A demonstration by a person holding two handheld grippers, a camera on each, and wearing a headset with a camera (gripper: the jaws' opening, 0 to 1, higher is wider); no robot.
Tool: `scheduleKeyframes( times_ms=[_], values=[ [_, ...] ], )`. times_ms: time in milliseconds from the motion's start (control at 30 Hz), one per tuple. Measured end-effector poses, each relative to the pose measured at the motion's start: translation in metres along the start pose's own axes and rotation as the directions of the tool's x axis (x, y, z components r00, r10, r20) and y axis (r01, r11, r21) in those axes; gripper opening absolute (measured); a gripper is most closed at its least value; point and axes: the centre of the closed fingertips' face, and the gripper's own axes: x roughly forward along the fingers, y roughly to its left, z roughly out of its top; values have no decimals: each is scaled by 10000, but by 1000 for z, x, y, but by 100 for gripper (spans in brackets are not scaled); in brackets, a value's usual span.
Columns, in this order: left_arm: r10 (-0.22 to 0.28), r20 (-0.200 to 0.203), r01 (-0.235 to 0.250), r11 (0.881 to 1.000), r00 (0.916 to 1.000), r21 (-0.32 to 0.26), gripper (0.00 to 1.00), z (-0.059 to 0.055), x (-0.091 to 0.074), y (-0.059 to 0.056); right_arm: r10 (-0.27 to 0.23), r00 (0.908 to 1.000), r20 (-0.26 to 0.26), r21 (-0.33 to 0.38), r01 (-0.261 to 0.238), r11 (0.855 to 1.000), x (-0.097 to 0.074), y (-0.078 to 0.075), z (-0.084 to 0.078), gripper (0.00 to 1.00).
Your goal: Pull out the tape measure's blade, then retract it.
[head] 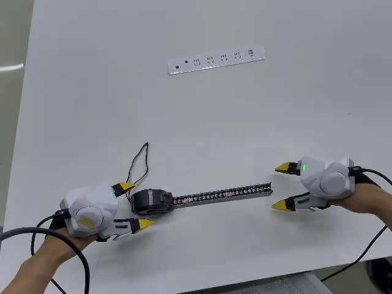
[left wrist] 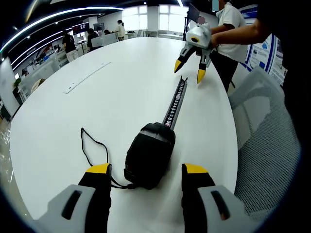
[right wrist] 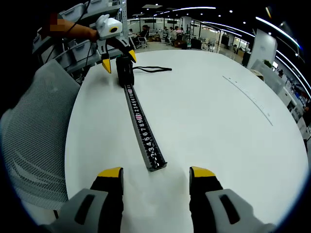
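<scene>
Yellow-tipped, your left gripper [head: 136,204] is released, its 2 jaws spread wide on either side of the case [head: 152,200]. In the left gripper view there is a gap between each jaw and the case, so nothing is grasped. The black case lies on the white table [head: 184,110] near its front edge, toward the left corner. A thin black cord [head: 139,162] loops from the back of the case across the table, away from that edge.

The blade [head: 223,195] is pulled out of the case. It lies flat on the table and runs rightward along the front edge, slanting a little away from it. Its numbered face is up, and in the right gripper view you can read the first digits near its end.

Your right gripper [head: 282,187] is released too, with its 2 jaws well apart. It faces the left one from near the right end of the front edge. The end of the blade stops just short of its jaw tips, in line with the gap between them, and touches neither.

A white power strip [head: 215,60] lies well apart from all this, toward the far edge. A grey mesh chair [right wrist: 34,126] stands beside the table at your side.
</scene>
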Motion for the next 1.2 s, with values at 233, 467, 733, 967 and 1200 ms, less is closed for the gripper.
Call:
scheduleKeyframes(
  times_ms=[233, 467, 733, 967, 1200],
  values=[
    [422, 182, -409, 9970, 9989, -664, 67, -3, -4, -6, -486, 9987, 182, 642, 473, 9968, -5, 6, 0, 61],
    [667, 343, -621, 9907, 9972, -1212, 75, -3, -9, -16, -1082, 9931, 441, 1326, 1015, 9860, -15, 11, 3, 68],
    [1166, 778, -1011, 9786, 9901, -1793, 83, 1, -22, -29, -2126, 9736, 827, 2161, 1907, 9576, -28, 17, 9, 76],
    [1747, 988, -1488, 9627, 9797, -2262, 88, 2, -32, -35, -2763, 9556, 1019, 2630, 2420, 9339, -41, 23, 12, 82],
    [2402, 1250, -1971, 9381, 9626, -2847, 96, 5, -44, -36, -3355, 9350, 1150, 3188, 2851, 9039, -56, 27, 14, 87]
  ],
)
